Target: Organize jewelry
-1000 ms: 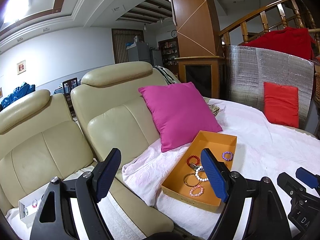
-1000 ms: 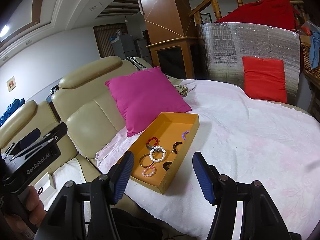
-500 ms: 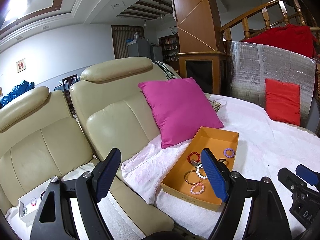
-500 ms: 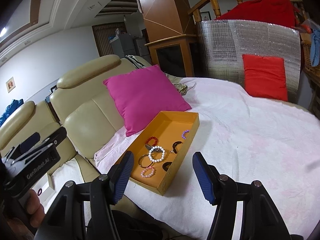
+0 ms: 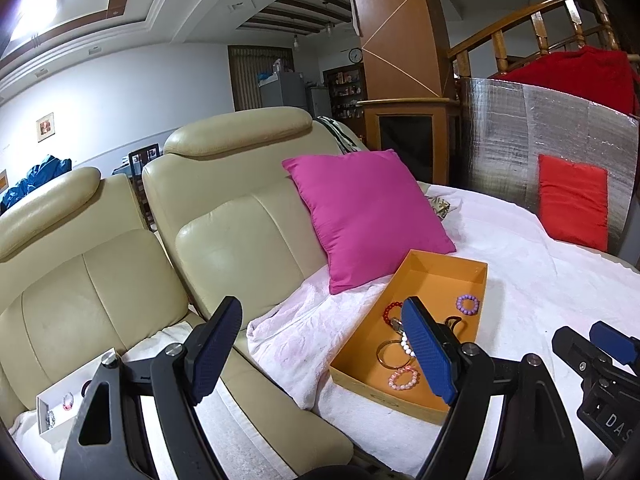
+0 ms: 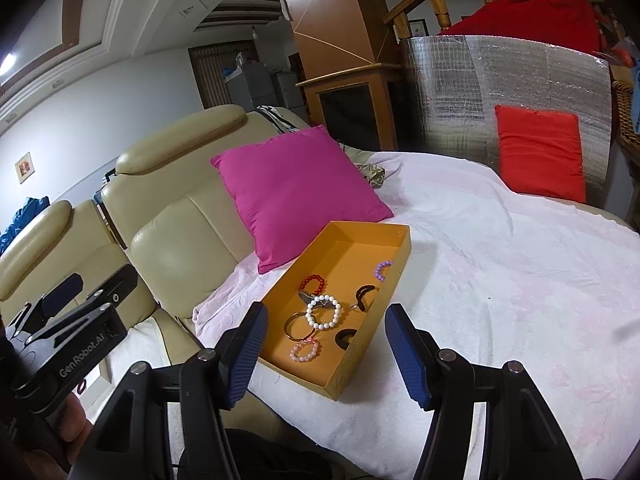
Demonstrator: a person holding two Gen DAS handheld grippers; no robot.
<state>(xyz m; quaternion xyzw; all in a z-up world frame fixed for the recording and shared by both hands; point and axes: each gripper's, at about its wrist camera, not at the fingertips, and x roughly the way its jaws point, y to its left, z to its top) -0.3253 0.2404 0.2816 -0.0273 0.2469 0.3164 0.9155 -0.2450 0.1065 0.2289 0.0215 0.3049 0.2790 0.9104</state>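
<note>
- Orange tray [image 6: 402, 240] on the white-covered bed: pearl bracelet [image 6: 323, 312], pink bracelet [image 6: 305, 351], red bracelet [image 6: 314, 282], purple one, bangle (all loose, unsorted).
- White box [image 5: 60, 404] on sofa seat: a few pieces inside.
- Left gripper [image 5: 320, 354], right gripper [image 6: 324, 354]: jaws spread, empty; sorting mostly remains.

The sofa [image 5: 240, 236] looked like glossy cream leather, the tray [image 6: 352, 240] matt card, the blanket [image 6: 500, 260] fuzzy cloth.

Orange tray [image 6: 394, 276] open above; pink pillow [image 6: 296, 192] crowds far end.
</note>
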